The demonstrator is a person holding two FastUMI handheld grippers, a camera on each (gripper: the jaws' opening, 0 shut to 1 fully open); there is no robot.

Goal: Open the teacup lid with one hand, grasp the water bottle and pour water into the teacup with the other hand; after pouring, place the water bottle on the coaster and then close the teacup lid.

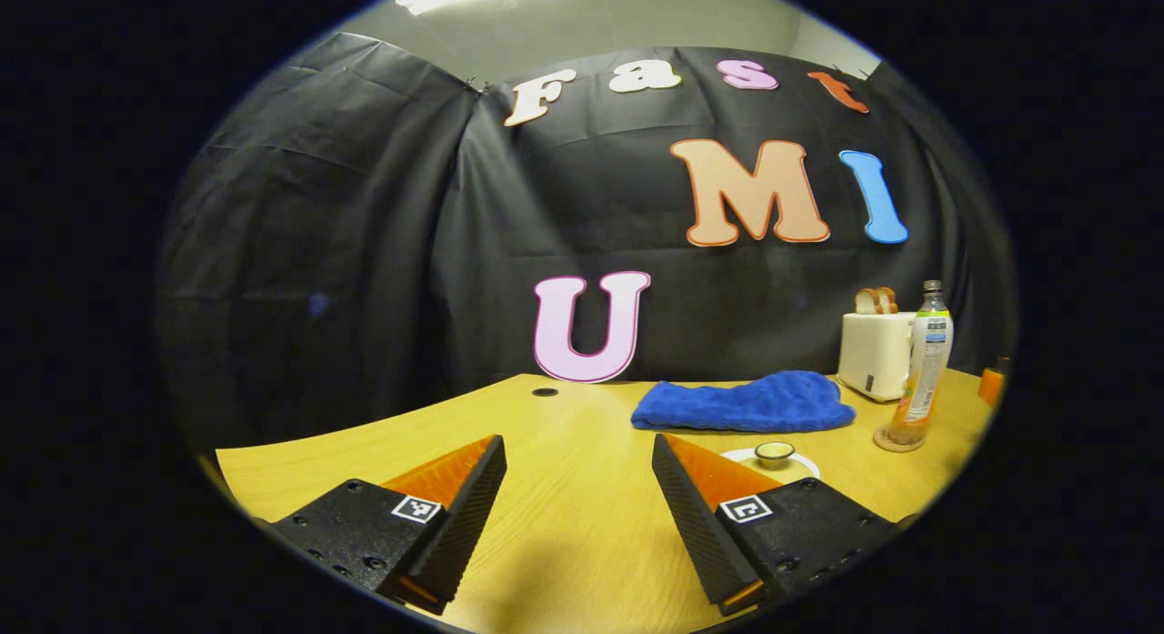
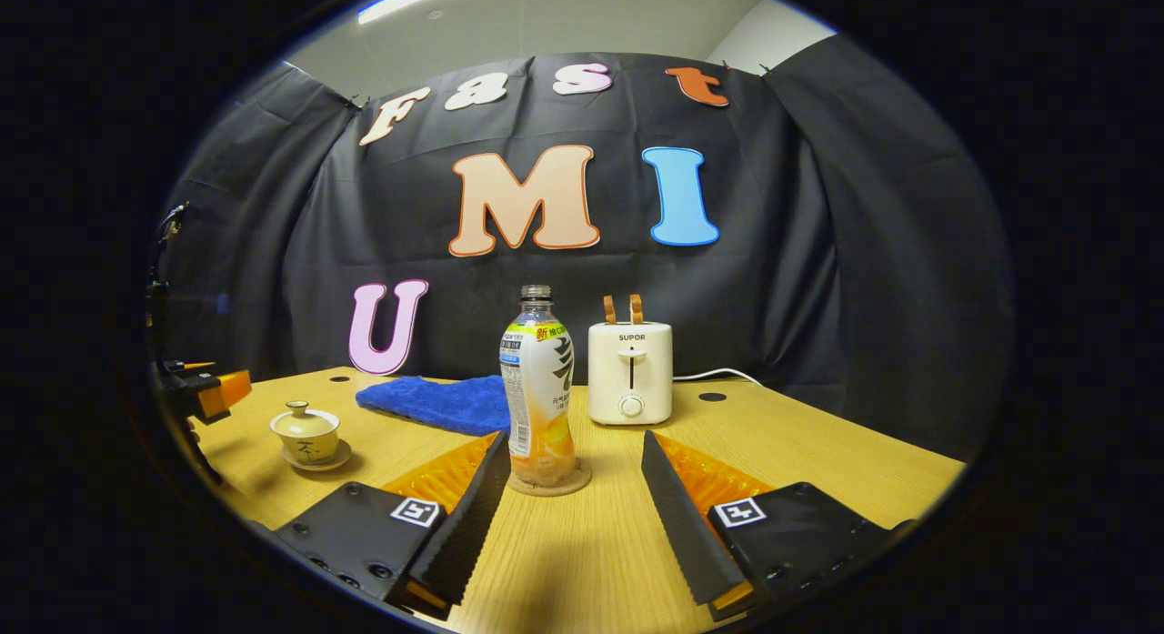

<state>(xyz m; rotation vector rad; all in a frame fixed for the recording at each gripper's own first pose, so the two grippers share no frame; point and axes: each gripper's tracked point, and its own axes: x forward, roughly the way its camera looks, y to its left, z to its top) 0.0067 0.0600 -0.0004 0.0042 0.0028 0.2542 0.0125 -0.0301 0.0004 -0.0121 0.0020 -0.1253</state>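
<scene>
A small pale teacup (image 2: 305, 431) with its lid on sits on a saucer at the table's left in the right gripper view. In the left gripper view its lid knob (image 1: 774, 451) peeks over my right finger. The labelled water bottle (image 2: 538, 388) stands upright on a round coaster (image 2: 548, 482), just beyond my right gripper (image 2: 575, 447), which is open and empty. The bottle (image 1: 926, 366) and coaster (image 1: 898, 439) also appear far right in the left gripper view. My left gripper (image 1: 577, 452) is open and empty, left of the cup; it shows at the far left (image 2: 214, 393).
A blue cloth (image 2: 436, 402) lies behind the cup and bottle, near the wall. A white toaster (image 2: 630, 370) with bread slices stands right of the bottle, its cable trailing right. The wooden table (image 2: 818, 461) has small dark holes near the back.
</scene>
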